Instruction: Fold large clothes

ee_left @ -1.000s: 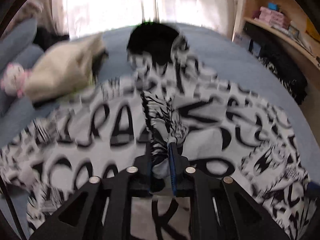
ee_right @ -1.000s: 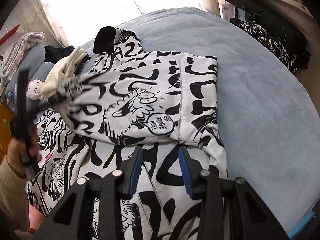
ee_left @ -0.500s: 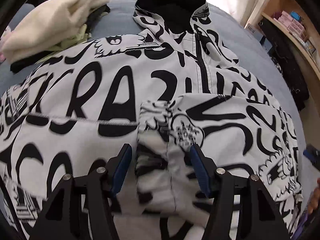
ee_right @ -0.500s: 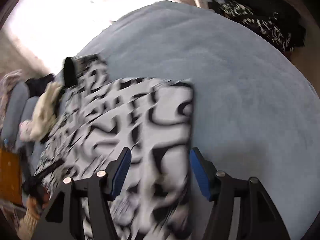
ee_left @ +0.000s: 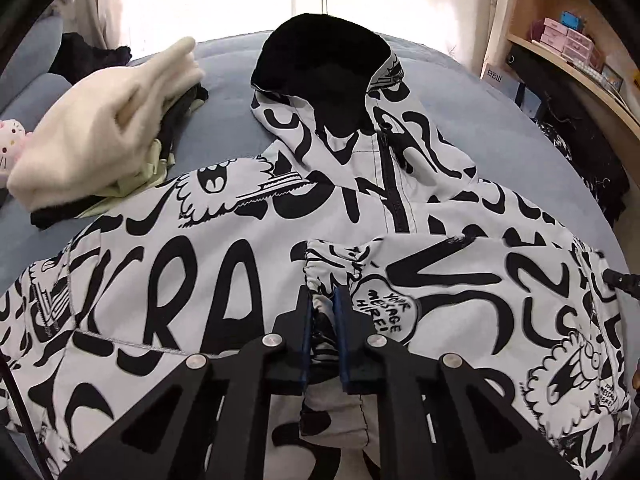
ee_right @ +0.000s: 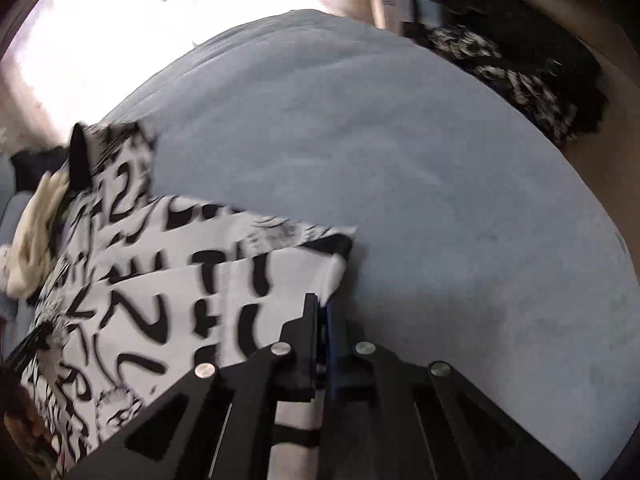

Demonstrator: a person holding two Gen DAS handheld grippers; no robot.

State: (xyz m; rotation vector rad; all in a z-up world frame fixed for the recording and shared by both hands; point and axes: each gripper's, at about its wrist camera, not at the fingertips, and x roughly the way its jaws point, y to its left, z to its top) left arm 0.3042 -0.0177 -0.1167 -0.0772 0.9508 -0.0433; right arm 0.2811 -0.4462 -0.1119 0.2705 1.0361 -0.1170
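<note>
A white jacket [ee_left: 200,280] with black graffiti print lies front-up on the blue bed [ee_left: 224,64], its black-lined hood [ee_left: 320,60] at the far end. One sleeve is folded across the chest. My left gripper [ee_left: 324,304] is shut on that sleeve's cuff [ee_left: 328,264], its jaws closing onto the cloth. In the blurred right wrist view the jacket [ee_right: 160,280] fills the left side. My right gripper [ee_right: 322,308] is shut on the jacket's side edge [ee_right: 336,264] where it meets bare bed [ee_right: 400,160], its jaws closing on the fabric.
A cream fluffy garment [ee_left: 100,136] lies on darker clothes left of the hood, with a pink plush toy [ee_left: 12,144] beside it. A wooden shelf [ee_left: 568,40] and dark patterned clothes [ee_right: 500,72] stand past the bed's right side. Bright curtains hang behind.
My left gripper laid the lifted sleeve across the chest, opened, then closed on its cuff. My right gripper slid right to the jacket's edge, opened wider, then closed on it.
</note>
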